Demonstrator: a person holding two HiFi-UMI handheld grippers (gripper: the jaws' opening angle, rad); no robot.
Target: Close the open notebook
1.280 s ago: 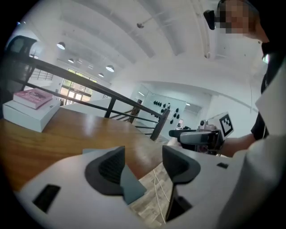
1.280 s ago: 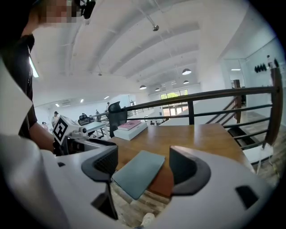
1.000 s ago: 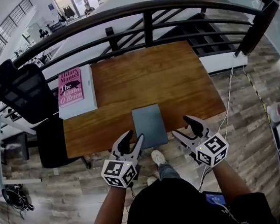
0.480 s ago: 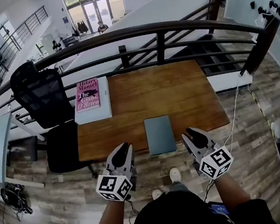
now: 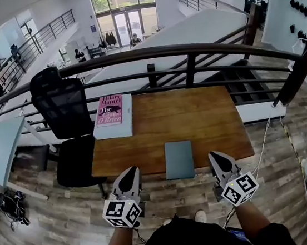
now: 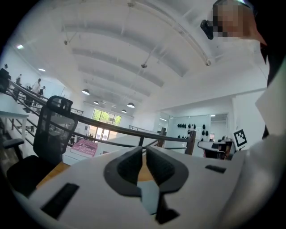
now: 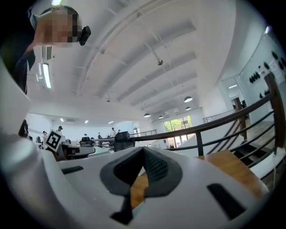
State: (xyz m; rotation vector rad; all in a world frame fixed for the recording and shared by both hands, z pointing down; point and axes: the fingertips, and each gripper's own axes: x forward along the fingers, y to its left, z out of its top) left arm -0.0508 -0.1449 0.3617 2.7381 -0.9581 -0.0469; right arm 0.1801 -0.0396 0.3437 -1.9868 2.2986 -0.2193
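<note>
Here, left gripper (image 5: 131, 172), right gripper (image 5: 215, 156), level, jaws together

We see a bright room. Daylight comes in through the tall windows (image 5: 127, 7) far away, and round ceiling lamps (image 6: 130, 105) glow too. The wooden table (image 5: 208, 112) has soft, even light and no hard shadows. The railing (image 5: 189, 50) looks bent like a bow. In both gripper views the corners go black, and the left gripper (image 6: 144, 150) and right gripper (image 7: 142, 154) look blurry up close.
</note>
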